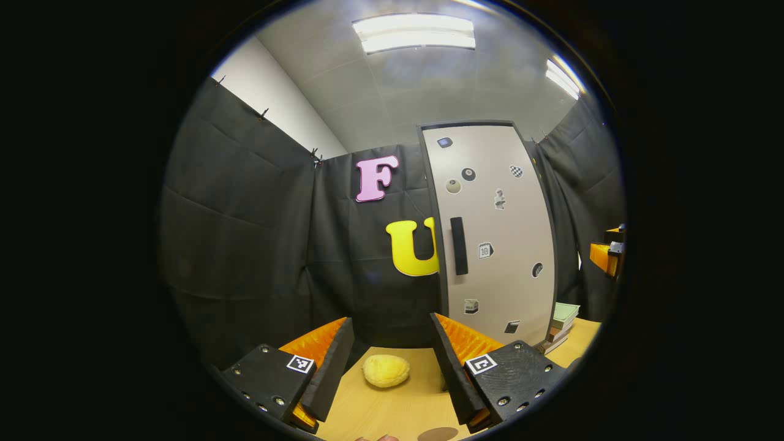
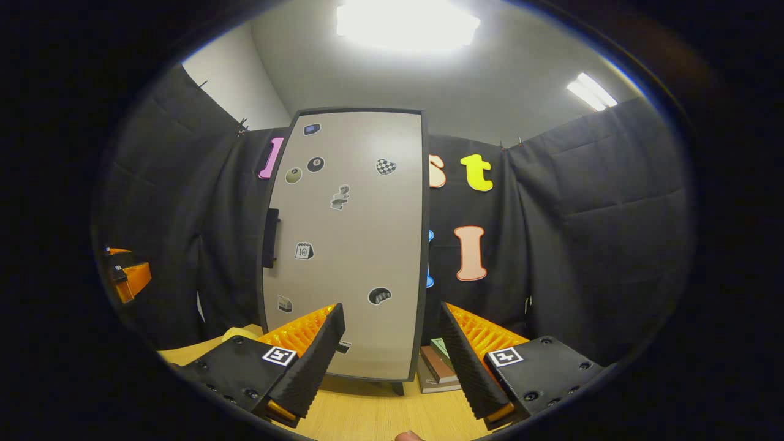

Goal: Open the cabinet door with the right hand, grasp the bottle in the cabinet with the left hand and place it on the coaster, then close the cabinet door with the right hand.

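Wooden table (image 1: pixel 398 407); cabinet door (image 2: pixel 349 245) closed, both grippers open

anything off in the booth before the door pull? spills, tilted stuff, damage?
Nothing stands out. The cabinet door is shut and looks upright, its handle and stickers intact. A yellow lemon-like object lies on the table, books are stacked beside the cabinet. Both claws, left and right, are open and empty.

Both grippers alike — left gripper (image 1: pixel 392 367), right gripper (image 2: pixel 389 361); screwed housings, square coded tags, ribbed jaws.
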